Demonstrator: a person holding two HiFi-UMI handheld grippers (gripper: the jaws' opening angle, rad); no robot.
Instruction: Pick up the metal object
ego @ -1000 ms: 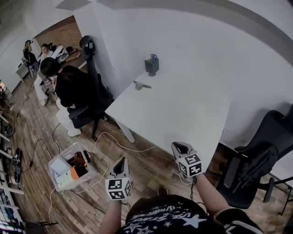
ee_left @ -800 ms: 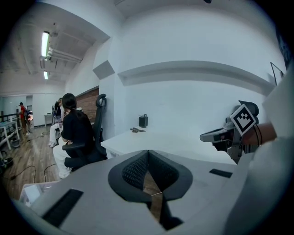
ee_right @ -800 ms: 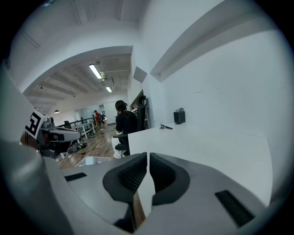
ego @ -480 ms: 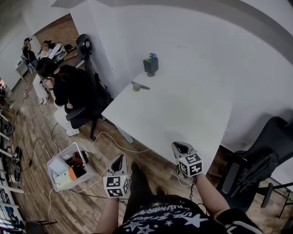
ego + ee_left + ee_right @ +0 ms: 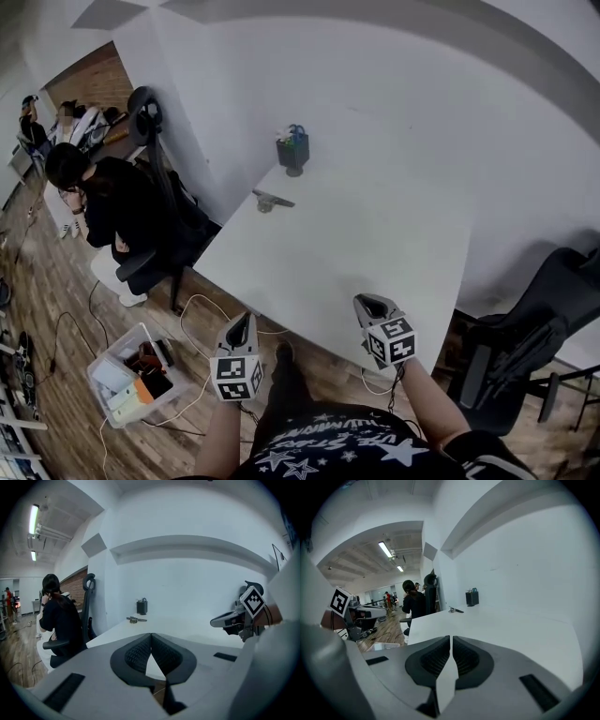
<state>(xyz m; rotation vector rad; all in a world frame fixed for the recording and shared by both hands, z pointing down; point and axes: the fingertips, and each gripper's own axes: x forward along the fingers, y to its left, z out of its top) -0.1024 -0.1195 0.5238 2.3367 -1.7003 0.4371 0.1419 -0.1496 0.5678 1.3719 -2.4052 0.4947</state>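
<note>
Metal object [image 5: 267,200] lying on the white table [image 5: 375,244] left of centre frame, just below a dark pen holder [image 5: 292,150], left gripper [image 5: 241,322] and right gripper [image 5: 366,305] low in frame, well apart from it, both jaws clenched together, empty

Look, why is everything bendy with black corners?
Head view: the wide lens bows the table at its edges. Left gripper view: a black ring frames the picture, and the ceiling lamp glares white. Right gripper view: same black ring, and the wall ledge curves.
</note>
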